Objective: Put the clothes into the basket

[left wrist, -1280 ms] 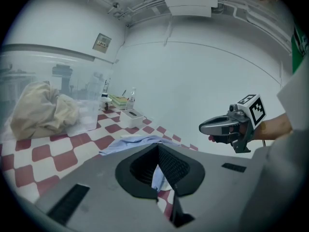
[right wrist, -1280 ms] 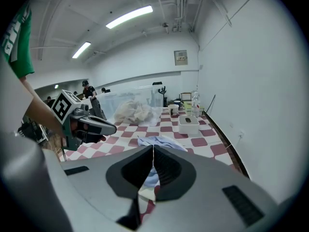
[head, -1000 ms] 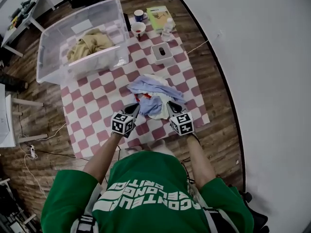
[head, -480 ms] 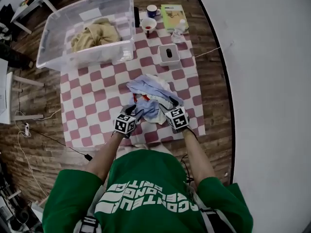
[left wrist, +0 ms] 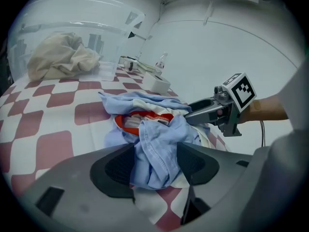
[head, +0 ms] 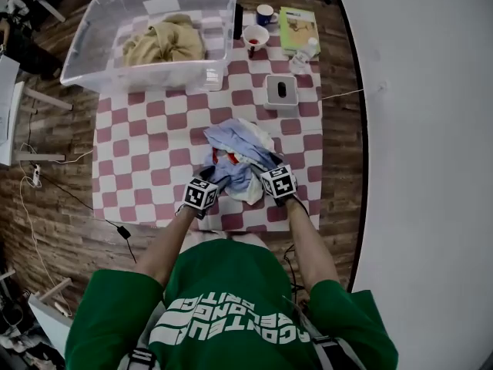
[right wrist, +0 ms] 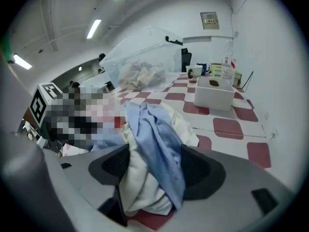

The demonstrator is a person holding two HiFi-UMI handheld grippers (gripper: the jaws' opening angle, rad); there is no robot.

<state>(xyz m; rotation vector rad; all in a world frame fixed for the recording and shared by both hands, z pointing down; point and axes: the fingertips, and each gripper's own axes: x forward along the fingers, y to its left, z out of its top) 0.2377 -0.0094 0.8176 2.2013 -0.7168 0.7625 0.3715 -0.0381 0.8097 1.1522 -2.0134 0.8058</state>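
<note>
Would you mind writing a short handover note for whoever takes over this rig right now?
Left hand-held gripper: jaws opening around blue cloth of the clothes pile, not clamped.
Right hand-held gripper: jaws opening around its blue and white cloth, not clamped.
Pile lies on the checkered table; basket at the far left corner.
Done: beige garment in the basket.
Left: grip the pile, carry it to the basket.
</note>
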